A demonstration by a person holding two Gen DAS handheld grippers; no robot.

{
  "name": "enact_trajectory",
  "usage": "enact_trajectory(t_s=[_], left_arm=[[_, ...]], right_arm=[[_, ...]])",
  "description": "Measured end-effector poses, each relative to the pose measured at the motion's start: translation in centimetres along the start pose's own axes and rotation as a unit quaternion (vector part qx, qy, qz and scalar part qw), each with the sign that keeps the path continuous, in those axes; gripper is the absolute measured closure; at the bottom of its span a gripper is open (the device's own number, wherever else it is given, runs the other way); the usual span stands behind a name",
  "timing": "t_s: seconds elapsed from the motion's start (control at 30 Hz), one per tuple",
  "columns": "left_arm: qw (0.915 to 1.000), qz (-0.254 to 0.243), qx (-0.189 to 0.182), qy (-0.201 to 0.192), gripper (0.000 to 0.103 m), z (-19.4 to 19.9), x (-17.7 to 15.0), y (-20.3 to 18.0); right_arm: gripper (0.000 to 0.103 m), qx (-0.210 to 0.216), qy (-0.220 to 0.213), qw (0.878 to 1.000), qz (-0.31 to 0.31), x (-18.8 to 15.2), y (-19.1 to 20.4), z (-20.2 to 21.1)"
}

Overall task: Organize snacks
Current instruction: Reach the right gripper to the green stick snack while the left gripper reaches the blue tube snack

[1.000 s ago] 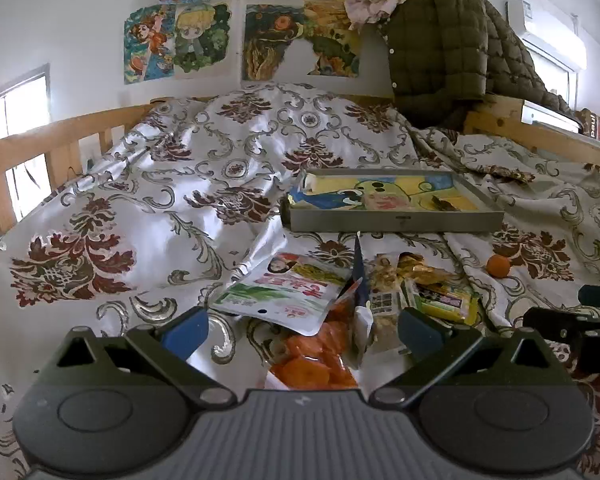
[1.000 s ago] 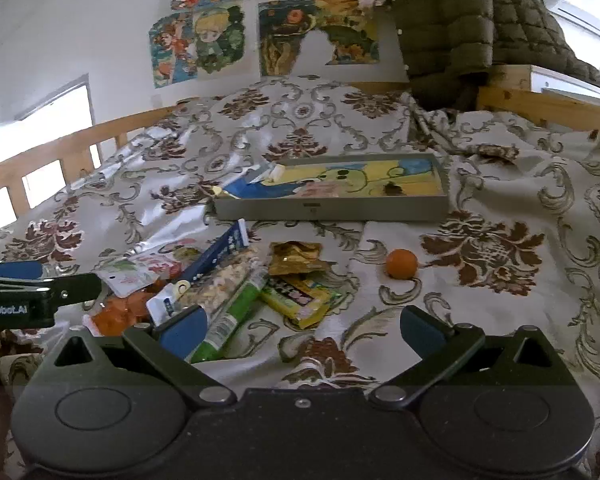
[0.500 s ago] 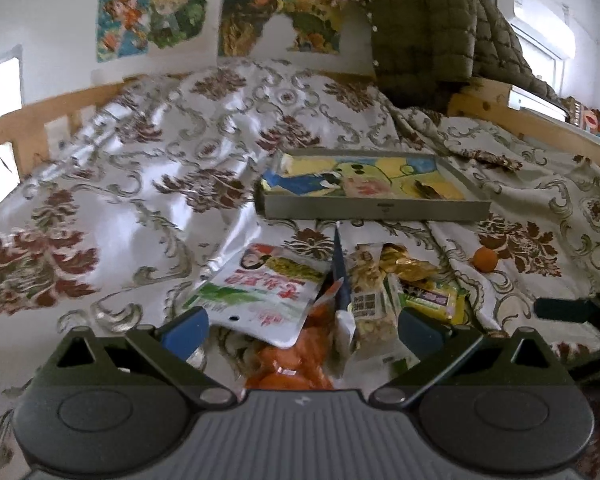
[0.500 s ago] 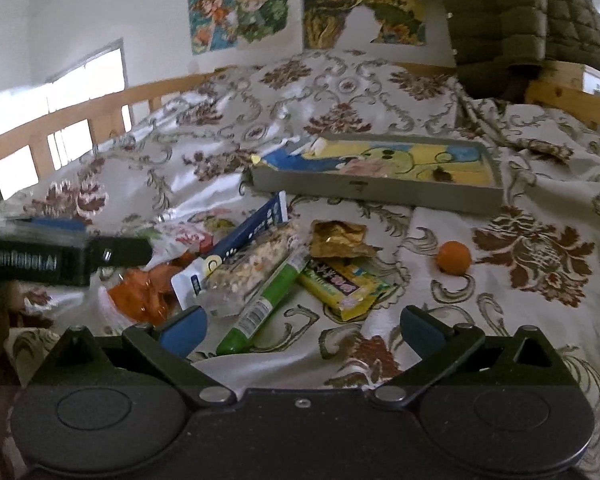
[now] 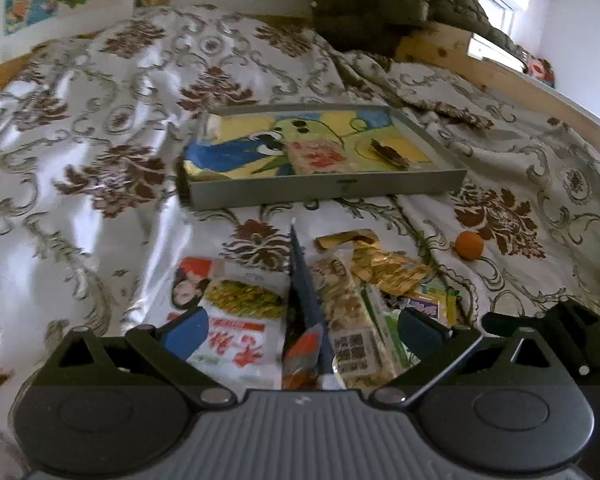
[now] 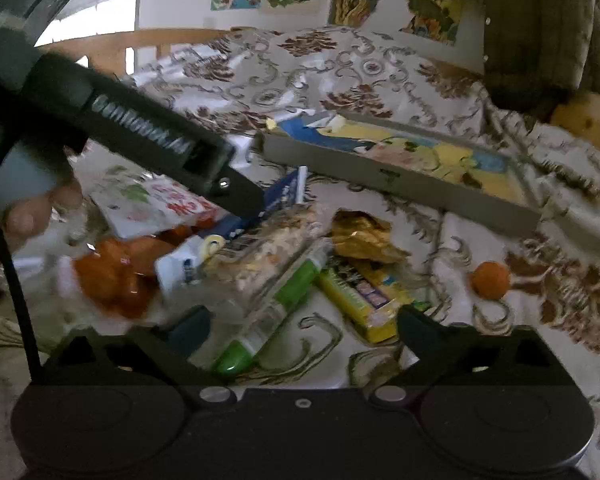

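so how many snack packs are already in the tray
2 show: a pale packet with red print near the tray's middle, and a small brown wrapper toward its right end. Others could lie flat, lost against the colourful lining.

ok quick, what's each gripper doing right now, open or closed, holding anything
Left gripper: open, holding nothing, low over the snack pile.
Right gripper: open, holding nothing, over the green tube.
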State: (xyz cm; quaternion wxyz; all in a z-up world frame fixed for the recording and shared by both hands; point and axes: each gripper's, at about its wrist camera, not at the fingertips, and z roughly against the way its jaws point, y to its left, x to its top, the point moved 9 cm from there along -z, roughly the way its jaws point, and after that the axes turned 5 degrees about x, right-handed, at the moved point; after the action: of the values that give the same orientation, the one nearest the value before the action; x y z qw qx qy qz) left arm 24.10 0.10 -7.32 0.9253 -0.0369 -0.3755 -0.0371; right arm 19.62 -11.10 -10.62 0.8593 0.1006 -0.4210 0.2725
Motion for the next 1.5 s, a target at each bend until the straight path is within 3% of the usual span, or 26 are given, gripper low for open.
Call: enact_trajectory(t_s=[0.17,0.27,0.33,0.43,0.5,0.6,0.73,1.0,1.07,1.13,1.27,1.5], left_arm=[[0.9993,-0.031,-0.02,0.007,0.002,-1.2,0.7,-1.1],[0.9992,-0.03,-0.025,0.009,0.009,-1.5,0.9,-1.5],[0.9991,-0.028,-0.028,0.015,0.019,-1.9,0.9,-1.6],[0.999,-0.019,-0.033,0.024,0.028,-2.4,1.0,-1.6],[0.999,-0.01,-0.033,0.028,0.032,-2.7,1.1,-1.4],[0.9988,-0.004,-0.025,0.041,0.046,-3.2,1.0,-1.0],[0.9982,0.005,-0.021,0.056,0.058,-3.7,0.6,-0.4],[0.9974,0.007,0.002,0.072,0.07,-4.7,1.0,0.0],[0.997,0.008,0.01,0.076,0.073,-4.9,1.1,0.3],[0.9967,0.01,0.008,0.08,0.078,-5.0,1.2,0.4],[0.9969,-0.011,0.008,0.078,0.086,-5.0,1.3,-0.4],[0.9955,-0.034,0.015,0.087,0.087,-5.6,1.8,-0.9]], right_arm=[[0.016,-0.025,-0.008,0.999,0.026,-0.5,-0.3,0.2],[0.029,-0.062,-0.018,0.997,0.033,-0.7,-1.0,1.1],[0.038,-0.074,-0.007,0.997,0.027,-1.2,-1.7,1.0],[0.041,-0.058,0.004,0.998,-0.004,-1.8,-2.3,0.8],[0.041,-0.059,-0.011,0.998,-0.007,-1.5,-2.4,1.1],[0.042,-0.034,-0.048,0.998,-0.022,-0.6,-1.9,1.9],[0.042,-0.005,-0.053,0.998,-0.018,-0.3,-0.8,1.9],[0.052,0.02,-0.025,0.999,-0.027,-0.9,0.2,0.6],[0.058,0.013,-0.024,0.999,-0.02,-1.0,0.2,0.7],[0.073,-0.012,-0.02,1.0,-0.005,-1.1,0.0,0.8],[0.074,0.015,-0.002,0.999,-0.046,-1.6,-0.5,0.2],[0.068,0.034,-0.032,0.996,-0.069,-0.6,-0.6,1.2]])
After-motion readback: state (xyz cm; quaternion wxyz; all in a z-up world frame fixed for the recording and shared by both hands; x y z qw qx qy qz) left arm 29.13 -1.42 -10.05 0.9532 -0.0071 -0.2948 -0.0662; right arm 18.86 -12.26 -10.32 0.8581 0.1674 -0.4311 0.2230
